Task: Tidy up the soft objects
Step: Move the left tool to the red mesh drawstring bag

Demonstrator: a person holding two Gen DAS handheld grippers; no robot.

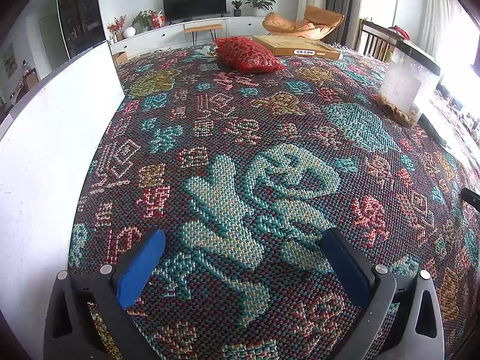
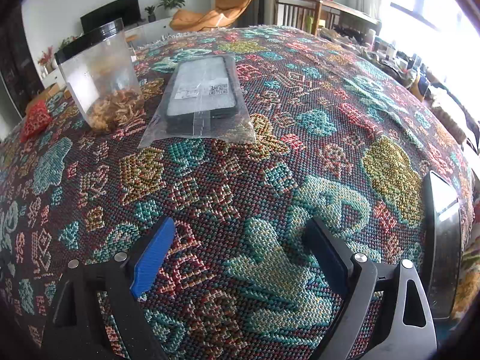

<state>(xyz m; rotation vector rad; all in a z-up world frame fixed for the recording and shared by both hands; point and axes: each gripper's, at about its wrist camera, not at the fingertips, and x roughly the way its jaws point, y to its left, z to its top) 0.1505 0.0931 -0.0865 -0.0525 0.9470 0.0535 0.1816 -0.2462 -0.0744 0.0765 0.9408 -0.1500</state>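
Note:
A red patterned soft pouch (image 1: 247,54) lies at the far side of the woven patterned cloth (image 1: 240,138), well beyond my left gripper (image 1: 243,237), which is open and empty just above the cloth. A corner of the pouch shows at the left edge of the right wrist view (image 2: 34,120). A dark grey folded item in a clear plastic bag (image 2: 201,99) lies on the cloth ahead of my right gripper (image 2: 243,228), which is open and empty low over the cloth.
A clear jar with a black lid and dried bits inside (image 2: 100,81) stands left of the bag; it also shows at the right of the left wrist view (image 1: 405,90). A flat cardboard box (image 1: 297,47) lies behind the pouch. A white board (image 1: 45,150) stands at left. A dark metallic object (image 2: 444,240) is at right.

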